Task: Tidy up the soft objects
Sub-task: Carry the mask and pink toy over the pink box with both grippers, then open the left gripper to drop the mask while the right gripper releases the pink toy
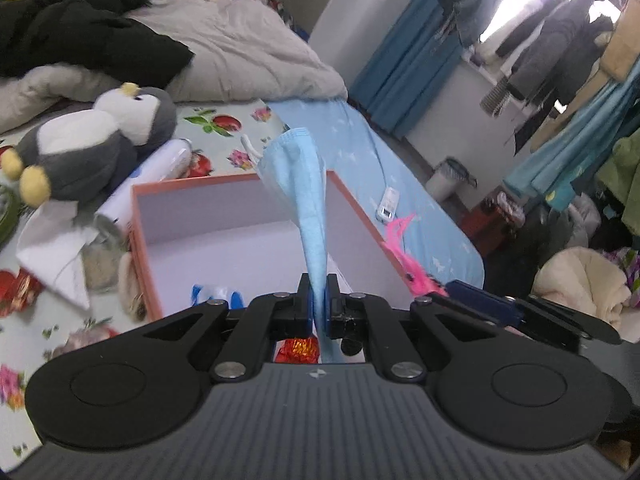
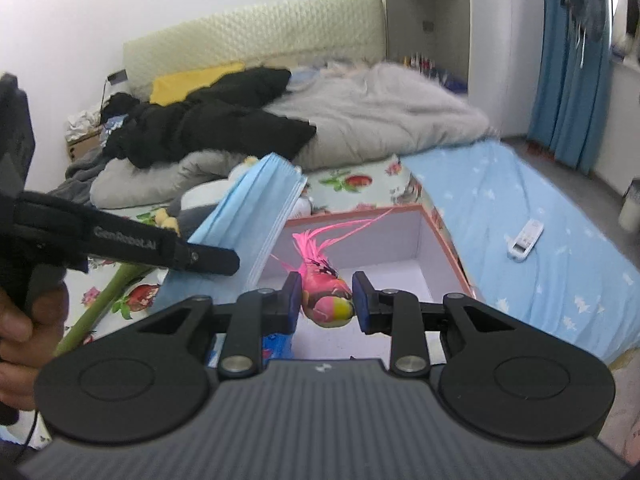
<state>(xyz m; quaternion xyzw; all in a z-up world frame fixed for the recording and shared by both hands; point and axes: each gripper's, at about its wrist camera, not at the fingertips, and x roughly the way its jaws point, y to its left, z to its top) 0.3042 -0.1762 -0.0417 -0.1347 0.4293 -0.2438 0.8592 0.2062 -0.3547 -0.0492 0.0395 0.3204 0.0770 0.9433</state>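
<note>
My left gripper (image 1: 319,296) is shut on a light blue face mask (image 1: 298,176) and holds it upright over an orange-rimmed box (image 1: 138,232) with a white inside. The mask also shows in the right wrist view (image 2: 256,216), at the box's left side. My right gripper (image 2: 326,298) is shut on a pink toy bird (image 2: 326,296) with long pink feathers, over the same box (image 2: 444,232). That bird shows in the left wrist view (image 1: 416,270) at the box's right rim. A grey and white plush penguin (image 1: 88,140) lies left of the box.
A white spray can (image 1: 140,188) and white tissue (image 1: 52,248) lie beside the box on a flowered sheet. A grey quilt (image 1: 248,48) and black coat (image 1: 80,28) lie behind. A white remote (image 2: 526,238) lies on the blue sheet. A red foil item (image 1: 298,350) and blue-white packet (image 1: 218,294) are in the box.
</note>
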